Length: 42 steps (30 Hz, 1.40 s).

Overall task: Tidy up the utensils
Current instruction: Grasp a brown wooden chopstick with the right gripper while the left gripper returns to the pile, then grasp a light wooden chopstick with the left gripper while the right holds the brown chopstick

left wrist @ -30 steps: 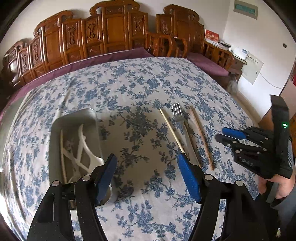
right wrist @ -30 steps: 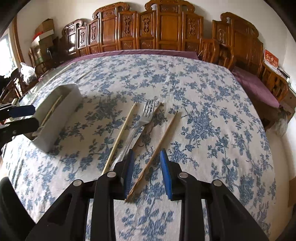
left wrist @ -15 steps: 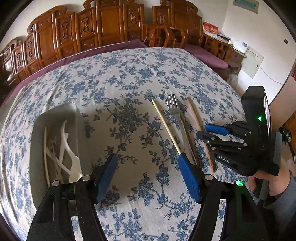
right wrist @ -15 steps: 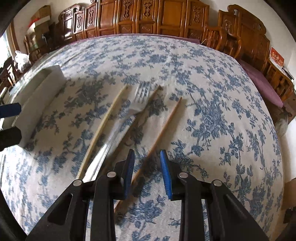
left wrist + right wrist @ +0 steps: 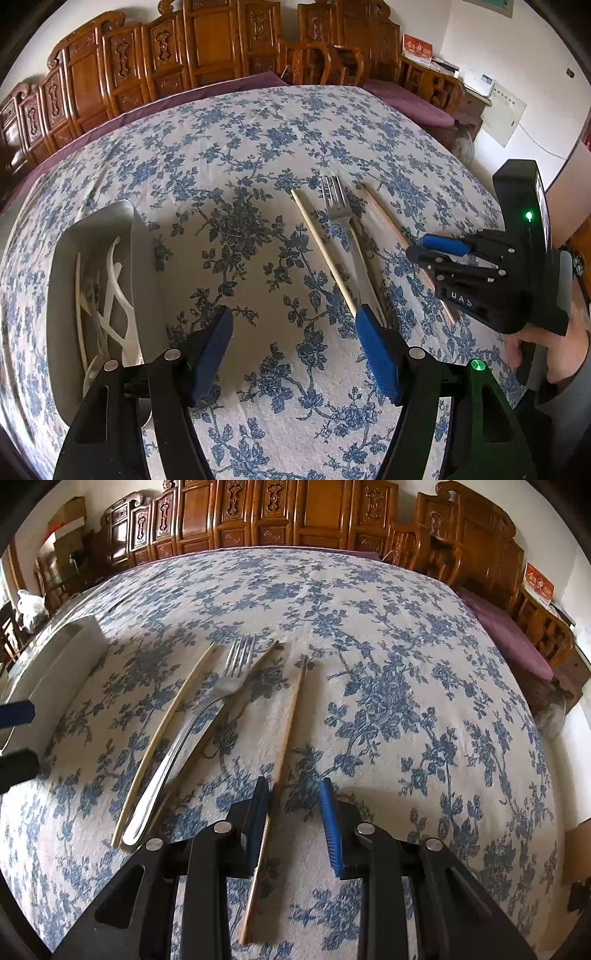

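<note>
On the floral tabletop lie a metal fork and three chopsticks, all with their long axes running away from the person. The fork's tines point to the far side. The right gripper, fingers apart, straddles the rightmost chopstick, whose shaft lies just beside the left finger. The left gripper hangs with fingers wide apart near a grey tray holding white utensils.
</note>
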### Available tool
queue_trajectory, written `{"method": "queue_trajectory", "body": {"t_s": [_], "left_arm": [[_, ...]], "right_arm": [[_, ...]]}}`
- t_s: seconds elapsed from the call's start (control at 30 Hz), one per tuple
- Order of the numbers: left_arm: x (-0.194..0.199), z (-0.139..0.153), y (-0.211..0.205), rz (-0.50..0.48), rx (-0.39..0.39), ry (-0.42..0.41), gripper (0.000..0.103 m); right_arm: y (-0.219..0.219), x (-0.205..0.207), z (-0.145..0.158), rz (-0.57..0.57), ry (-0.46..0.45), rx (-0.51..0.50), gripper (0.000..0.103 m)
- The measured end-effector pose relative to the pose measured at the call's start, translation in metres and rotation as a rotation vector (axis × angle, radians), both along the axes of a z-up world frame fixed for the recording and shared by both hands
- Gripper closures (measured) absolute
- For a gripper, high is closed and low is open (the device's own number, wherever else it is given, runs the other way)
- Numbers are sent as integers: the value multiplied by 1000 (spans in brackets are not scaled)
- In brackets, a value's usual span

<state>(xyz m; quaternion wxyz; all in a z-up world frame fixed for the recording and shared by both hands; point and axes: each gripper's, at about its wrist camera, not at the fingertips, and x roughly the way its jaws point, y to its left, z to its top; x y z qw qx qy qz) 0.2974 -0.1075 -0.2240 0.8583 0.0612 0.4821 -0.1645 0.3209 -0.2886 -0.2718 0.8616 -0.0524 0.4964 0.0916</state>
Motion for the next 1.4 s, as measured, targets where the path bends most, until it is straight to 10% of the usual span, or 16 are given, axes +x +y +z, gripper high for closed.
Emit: {"method": "queue_trajectory", "body": {"t_s": [0.23,0.33,0.5,1.4], "left_arm": [[14,-11,-17,1,14,9,37],[22,-16,-26,2,15,16,37],[38,-25,-39,5,7,27,38],[59,-55,-50,18,59,86,99]], "right_arm": [[-1,4,-1,1,-6,5,73],[-3,2,0,6,3,3,95],[-9,1,0,18,12,31,97],[-13,3,0,-4,23,60,97]]}}
